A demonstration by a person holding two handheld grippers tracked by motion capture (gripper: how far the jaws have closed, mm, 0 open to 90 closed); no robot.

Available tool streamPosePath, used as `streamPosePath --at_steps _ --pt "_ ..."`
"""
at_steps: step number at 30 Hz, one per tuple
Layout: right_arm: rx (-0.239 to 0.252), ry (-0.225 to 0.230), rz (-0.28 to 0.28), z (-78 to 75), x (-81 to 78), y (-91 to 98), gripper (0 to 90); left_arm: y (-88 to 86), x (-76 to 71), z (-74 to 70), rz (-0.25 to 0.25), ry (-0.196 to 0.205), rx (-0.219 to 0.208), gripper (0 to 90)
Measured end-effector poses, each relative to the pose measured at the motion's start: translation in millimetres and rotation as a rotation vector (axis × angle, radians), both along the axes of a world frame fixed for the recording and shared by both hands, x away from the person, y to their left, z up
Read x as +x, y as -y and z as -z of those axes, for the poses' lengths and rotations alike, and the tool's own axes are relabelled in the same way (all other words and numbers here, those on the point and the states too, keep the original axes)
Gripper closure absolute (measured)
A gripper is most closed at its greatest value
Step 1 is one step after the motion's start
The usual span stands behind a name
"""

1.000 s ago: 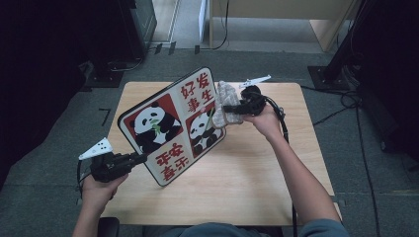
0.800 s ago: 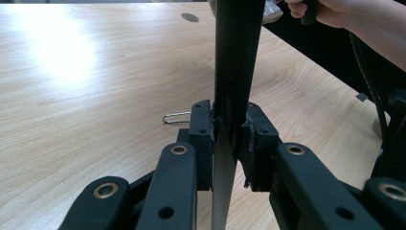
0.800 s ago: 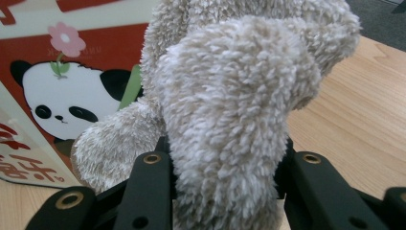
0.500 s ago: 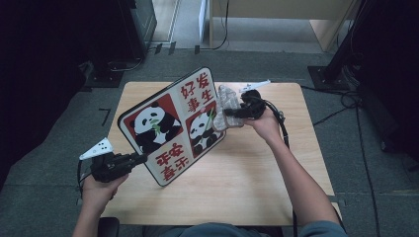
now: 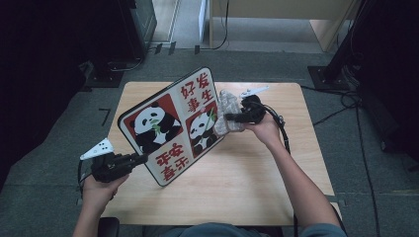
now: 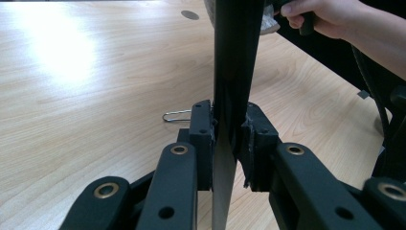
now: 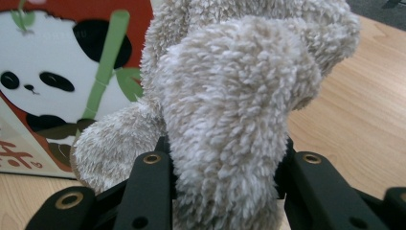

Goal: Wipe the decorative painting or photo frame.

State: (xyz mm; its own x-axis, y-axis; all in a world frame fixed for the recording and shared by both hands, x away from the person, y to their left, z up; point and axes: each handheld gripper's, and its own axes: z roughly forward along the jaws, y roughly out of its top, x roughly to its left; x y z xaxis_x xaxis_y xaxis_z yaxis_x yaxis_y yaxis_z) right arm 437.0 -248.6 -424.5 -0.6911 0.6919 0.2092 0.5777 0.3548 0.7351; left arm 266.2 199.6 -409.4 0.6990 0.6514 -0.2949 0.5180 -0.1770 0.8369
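Observation:
A square board (image 5: 173, 126) printed with pandas and red characters is held tilted above the wooden table (image 5: 247, 187). My left gripper (image 5: 141, 159) is shut on its lower left edge; in the left gripper view the board's thin dark edge (image 6: 235, 72) rises between the jaws of the left gripper (image 6: 229, 139). My right gripper (image 5: 231, 117) is shut on a fluffy beige cloth (image 5: 226, 112), which it presses against the board's right side. The right gripper view has the cloth (image 7: 230, 105) bulging from the jaws, with the panda picture (image 7: 62, 76) behind it.
A small wire clip (image 6: 176, 115) lies on the table near the board's bottom edge. A black cable (image 5: 284, 131) trails from the right gripper along the forearm. Dark equipment and cables stand on the floor around the table.
The cloth and the right gripper have shifted slightly along the board's right side. The left gripper and the board stay as they were.

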Motion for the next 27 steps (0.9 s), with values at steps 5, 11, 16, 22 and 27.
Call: streamPosePath --at_steps 5,11,16,22,27 --pt "-0.01 -0.002 0.005 6.3 -3.0 0.3 64.7 1.0 0.1 0.4 0.0 -0.007 0.002 77.5" --pt "-0.01 0.02 0.01 15.7 -5.8 1.5 64.7 1.5 0.4 0.7 0.002 -0.009 0.004 77.6" --pt "-0.012 0.008 0.019 24.4 -8.5 2.6 64.7 2.3 0.2 0.9 0.0 -0.009 0.002 77.7" --pt "-0.017 -0.005 0.03 36.4 -13.2 4.1 64.7 2.6 0.0 0.9 -0.002 -0.01 0.002 77.9" --pt "-0.025 -0.014 0.033 46.8 -18.3 5.0 65.0 2.7 0.0 1.0 -0.003 -0.009 0.002 77.8"
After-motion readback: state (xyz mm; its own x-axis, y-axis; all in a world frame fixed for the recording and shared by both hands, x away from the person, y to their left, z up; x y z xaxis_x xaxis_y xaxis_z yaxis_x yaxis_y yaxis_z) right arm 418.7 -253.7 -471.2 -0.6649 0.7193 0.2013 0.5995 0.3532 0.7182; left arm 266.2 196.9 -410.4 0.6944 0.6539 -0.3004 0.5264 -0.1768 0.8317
